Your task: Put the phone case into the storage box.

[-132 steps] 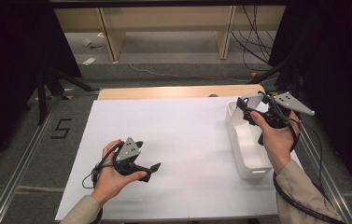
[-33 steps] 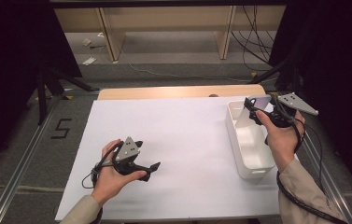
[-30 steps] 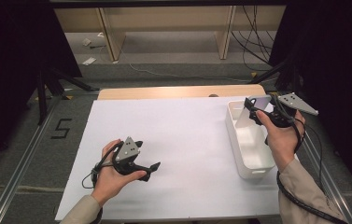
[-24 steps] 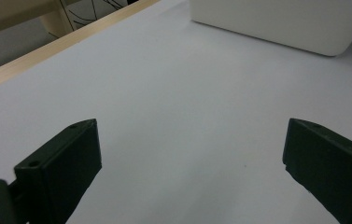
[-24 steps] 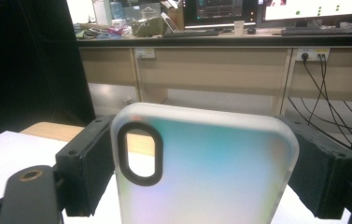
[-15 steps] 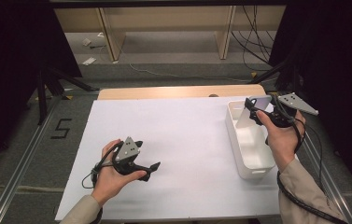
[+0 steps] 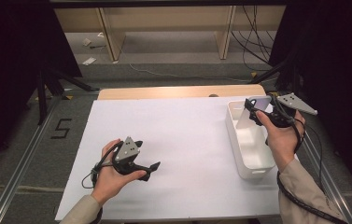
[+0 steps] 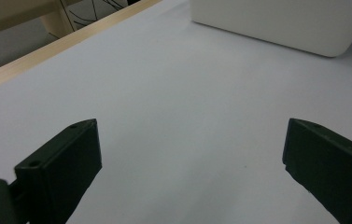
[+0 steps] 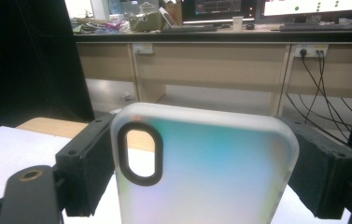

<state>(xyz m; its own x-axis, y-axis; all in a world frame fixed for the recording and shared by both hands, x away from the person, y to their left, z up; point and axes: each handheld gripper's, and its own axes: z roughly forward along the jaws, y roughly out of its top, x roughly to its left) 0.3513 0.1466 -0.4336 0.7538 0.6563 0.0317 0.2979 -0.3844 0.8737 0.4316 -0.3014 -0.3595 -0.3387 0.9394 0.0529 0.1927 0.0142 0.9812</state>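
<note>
The right gripper (image 7: 254,108) pinches a frosted translucent phone case with a black-ringed oval camera cutout (image 9: 201,172), its two black jaws pressed against the case's long edges and spread nearly as wide as they go. In the high view the case (image 7: 253,112) stands tilted above the far end of the white rectangular plastic bin (image 7: 253,163), just over its rim and not touching the floor of it. Compared with the frame from several seconds back, this hand has drawn a little farther from the person's body, toward the bin's far end; across the last second it has hardly shifted, and the grip is unchanged. That suggests the carry is over and the case is being held steady above the bin, either just lifted out or about to be let down; which of the two cannot be told. The left gripper (image 7: 151,167) lies low on the white table sheet (image 7: 187,140), well apart from the bin, its jaws spread wide with nothing between them, and it has kept still throughout. In its own view the bin's white wall (image 8: 281,23) sits ahead of the spread jaws.
</note>
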